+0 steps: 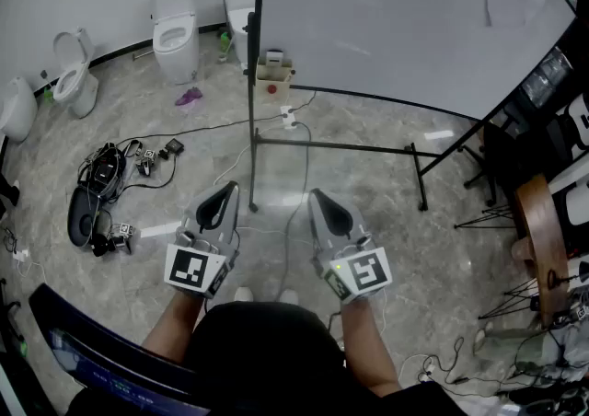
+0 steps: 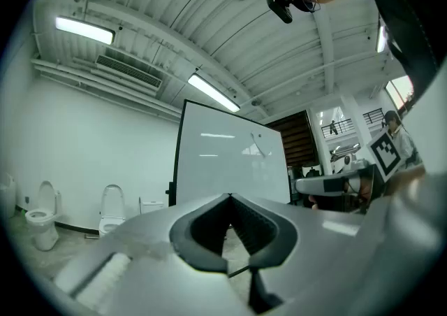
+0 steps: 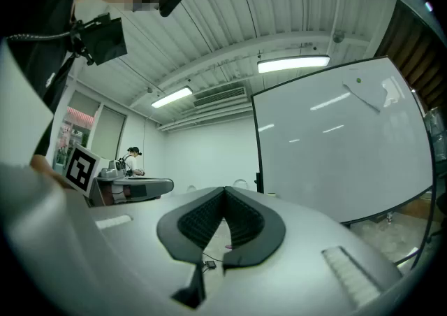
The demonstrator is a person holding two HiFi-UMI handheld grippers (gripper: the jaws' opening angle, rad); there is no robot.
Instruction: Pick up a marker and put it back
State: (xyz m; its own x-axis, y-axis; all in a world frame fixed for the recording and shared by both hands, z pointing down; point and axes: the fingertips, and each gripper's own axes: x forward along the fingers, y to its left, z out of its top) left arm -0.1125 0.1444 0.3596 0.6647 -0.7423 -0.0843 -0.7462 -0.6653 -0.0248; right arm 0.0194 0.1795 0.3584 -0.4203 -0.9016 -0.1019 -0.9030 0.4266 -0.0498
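toilets (image 1: 175, 32) left of whiteboard (image 1: 396, 18); cables (image 1: 110, 170) before toilets.

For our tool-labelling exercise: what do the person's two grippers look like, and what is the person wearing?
Both the left gripper and right gripper are smooth grey tapered shells with black ribbed pads. Each carries a cube with black-and-white square markers; the right one shows a green light. The person wears a black top.

The floor (image 1: 386, 212) is glossy, polished stone-look tile. At upper right, the whiteboard (image 1: 396, 18) is smooth and faintly shiny, on a thin black metal stand (image 1: 253, 83). The toilets (image 1: 175, 23) at upper left look glazed white. The left claw (image 2: 229, 196) and right claw (image 3: 225, 189) are matt grey plastic with ribbed black pads (image 2: 252, 224).
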